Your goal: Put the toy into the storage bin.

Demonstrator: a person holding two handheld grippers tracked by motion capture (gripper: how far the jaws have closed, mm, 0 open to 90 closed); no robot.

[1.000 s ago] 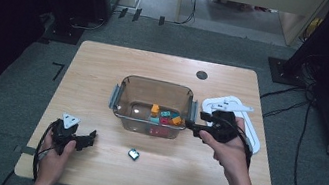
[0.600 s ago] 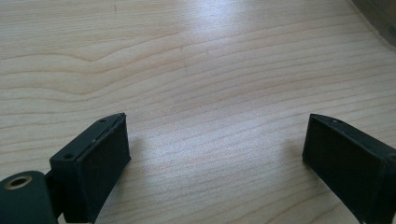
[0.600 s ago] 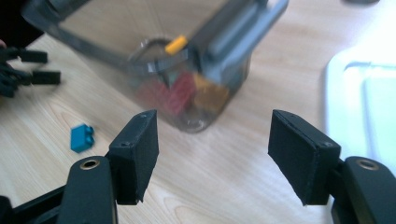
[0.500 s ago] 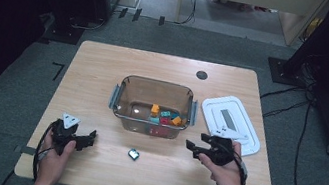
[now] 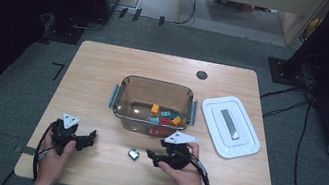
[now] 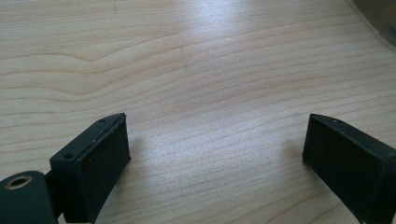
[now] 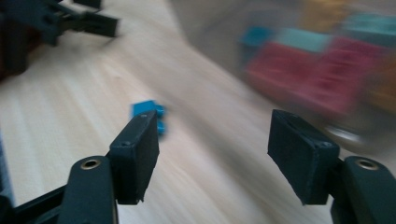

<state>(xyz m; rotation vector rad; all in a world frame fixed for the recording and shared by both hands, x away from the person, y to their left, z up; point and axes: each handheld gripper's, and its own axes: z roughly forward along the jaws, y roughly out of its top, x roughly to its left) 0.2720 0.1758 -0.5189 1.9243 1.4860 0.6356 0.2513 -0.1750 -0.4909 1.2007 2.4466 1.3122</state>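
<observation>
Blue plastic is catching the eye near the front edge of the desk [image 5: 106, 62]: a small brick [image 5: 133, 154] is lying alone on the wood, just in front of the clear bin [image 5: 121, 96] that is holding the other coloured bricks [image 5: 163, 117]; a second ago the right gripper [image 5: 153, 160] was up at the bin's right end beside the white lid [image 5: 230, 126], and it is now sitting low beside the brick, jaws spread and holding nothing, which suggests the loose piece is the next thing to be picked up and dropped in with the rest; the left gripper [image 5: 90, 138] is resting near the front left corner, likewise wide open and empty; the right gripper view is showing the brick [image 7: 148, 113] just beyond its left jaw, not yet between them, a detail the high view is leaving too small to judge; the left gripper view is giving bare wood grain between its jaws.
</observation>
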